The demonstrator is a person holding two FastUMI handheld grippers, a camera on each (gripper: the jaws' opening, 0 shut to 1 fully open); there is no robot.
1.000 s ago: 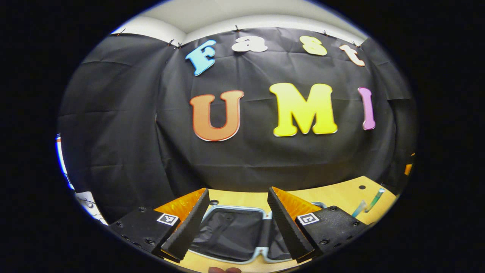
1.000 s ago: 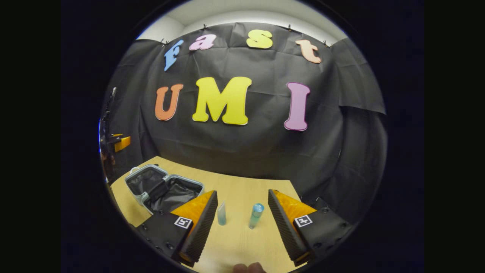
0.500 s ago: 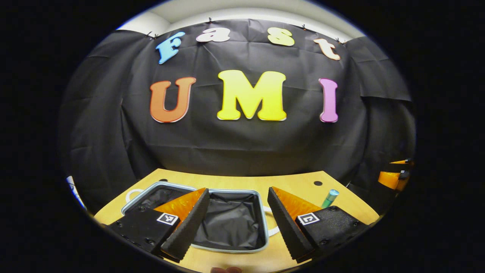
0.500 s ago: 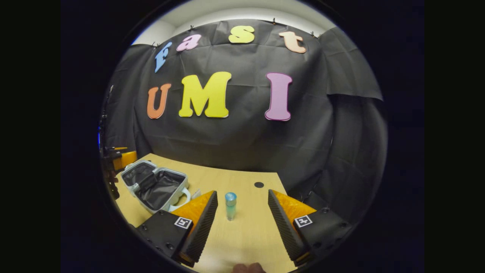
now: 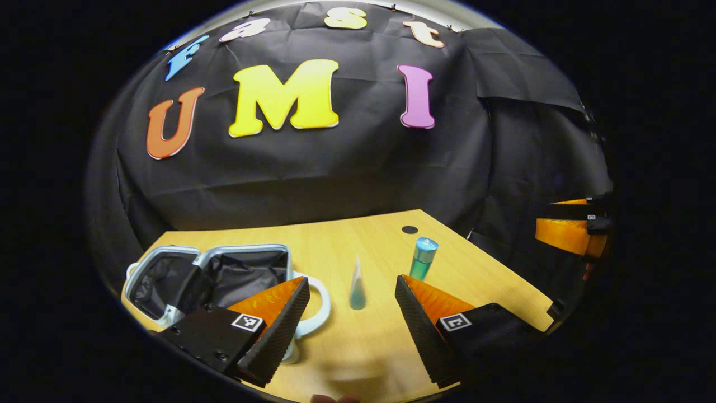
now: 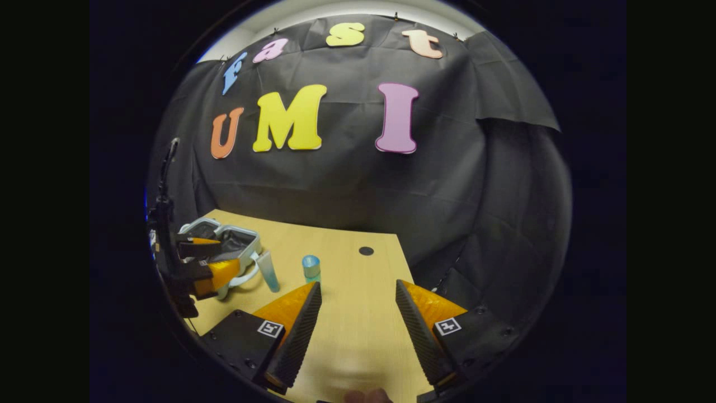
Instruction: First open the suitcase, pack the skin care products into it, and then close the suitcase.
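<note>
Left gripper view | left gripper [image 5: 352,305] fingers spread, empty; tube [image 5: 357,285] upright between and ahead of fingertips; bottle [image 5: 423,258] beyond right finger; suitcase [image 5: 224,271] open beyond left finger, on counter [image 5: 363,347] | risk: tube likely toppled if nudged by one finger first | right gripper [image 6: 358,313] fingers spread, empty.

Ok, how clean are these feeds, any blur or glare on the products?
Left gripper view: tube smeared by motion blur, bottle sharper, table edge bowed by fisheye. Right gripper view: tube and bottle crisp but small; no glare.
</note>
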